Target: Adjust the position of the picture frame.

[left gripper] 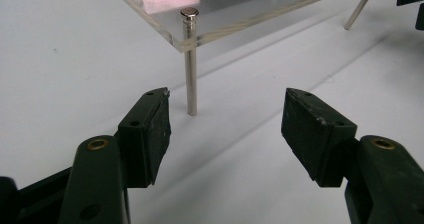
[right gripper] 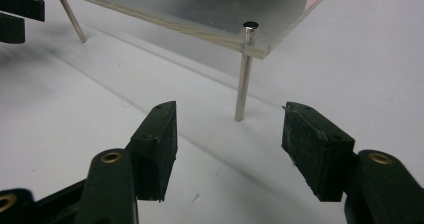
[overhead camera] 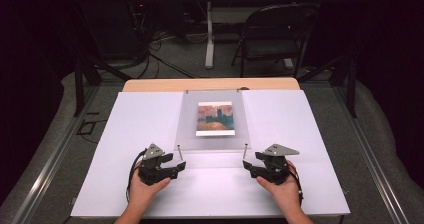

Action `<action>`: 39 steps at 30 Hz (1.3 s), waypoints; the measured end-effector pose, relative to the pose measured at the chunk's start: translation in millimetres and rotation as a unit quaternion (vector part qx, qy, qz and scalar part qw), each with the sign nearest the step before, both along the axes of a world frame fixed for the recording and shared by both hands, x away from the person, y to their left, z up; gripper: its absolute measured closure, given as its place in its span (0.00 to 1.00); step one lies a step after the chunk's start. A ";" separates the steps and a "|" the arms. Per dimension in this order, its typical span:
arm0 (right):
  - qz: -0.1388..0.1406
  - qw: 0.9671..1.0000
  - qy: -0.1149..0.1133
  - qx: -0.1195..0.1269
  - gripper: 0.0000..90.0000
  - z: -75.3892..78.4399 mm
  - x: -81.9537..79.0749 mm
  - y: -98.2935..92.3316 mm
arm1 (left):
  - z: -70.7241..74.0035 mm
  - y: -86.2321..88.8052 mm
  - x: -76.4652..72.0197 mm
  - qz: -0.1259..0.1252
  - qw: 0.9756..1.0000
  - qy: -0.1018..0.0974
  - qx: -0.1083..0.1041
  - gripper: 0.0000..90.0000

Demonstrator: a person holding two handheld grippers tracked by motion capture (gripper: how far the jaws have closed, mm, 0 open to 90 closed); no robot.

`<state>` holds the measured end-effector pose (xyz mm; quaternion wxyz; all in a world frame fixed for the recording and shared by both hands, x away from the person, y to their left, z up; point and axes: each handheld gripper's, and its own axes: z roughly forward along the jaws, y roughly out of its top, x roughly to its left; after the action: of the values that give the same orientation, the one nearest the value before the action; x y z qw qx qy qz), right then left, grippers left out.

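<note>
A clear acrylic plate (overhead camera: 212, 134) stands raised on thin metal pins over a white board (overhead camera: 135, 134); a small painted picture (overhead camera: 215, 118) lies under it. My left gripper (overhead camera: 179, 168) is open just in front of the plate's near left pin (overhead camera: 179, 151). In the left gripper view the open jaws (left gripper: 225, 96) point at that pin (left gripper: 190, 69), and nothing is between them. My right gripper (overhead camera: 247, 167) is open in front of the near right pin (overhead camera: 244, 151). In the right gripper view its jaws (right gripper: 230, 109) stand empty short of the pin (right gripper: 244, 79).
The white board covers a wooden table (overhead camera: 150, 85), and a hand holds each gripper near the front edge. A black folding chair (overhead camera: 275, 34) and a table leg (overhead camera: 209, 39) stand on the floor beyond. Bare board lies to both sides of the plate.
</note>
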<state>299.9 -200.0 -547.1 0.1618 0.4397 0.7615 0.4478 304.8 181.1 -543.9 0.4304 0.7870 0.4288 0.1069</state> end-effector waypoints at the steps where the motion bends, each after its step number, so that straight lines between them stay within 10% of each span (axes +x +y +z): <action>1: 0.002 1.000 -0.003 -0.001 0.43 2.8 -4.0 -3.6 | 1.4 1.9 -1.8 -0.002 1.000 0.001 -0.001 0.40; 26: -0.052 0.997 -0.017 0.047 0.43 9.4 -13.1 -53.3 | 10.3 46.0 -9.2 0.060 0.998 -0.035 0.002 0.40; 31: -0.052 0.998 -0.016 0.044 0.42 10.8 -11.9 -53.5 | 12.4 51.6 -5.0 0.070 0.996 -0.046 -0.010 0.40; 39: -0.044 0.998 0.005 0.042 0.44 17.5 5.5 -54.9 | 15.2 68.1 18.4 0.087 0.993 -0.008 -0.076 0.40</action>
<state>305.4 -254.9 -529.6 0.1589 0.4812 0.7229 0.4697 323.2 249.2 -528.7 0.4819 0.7105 0.4991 0.1176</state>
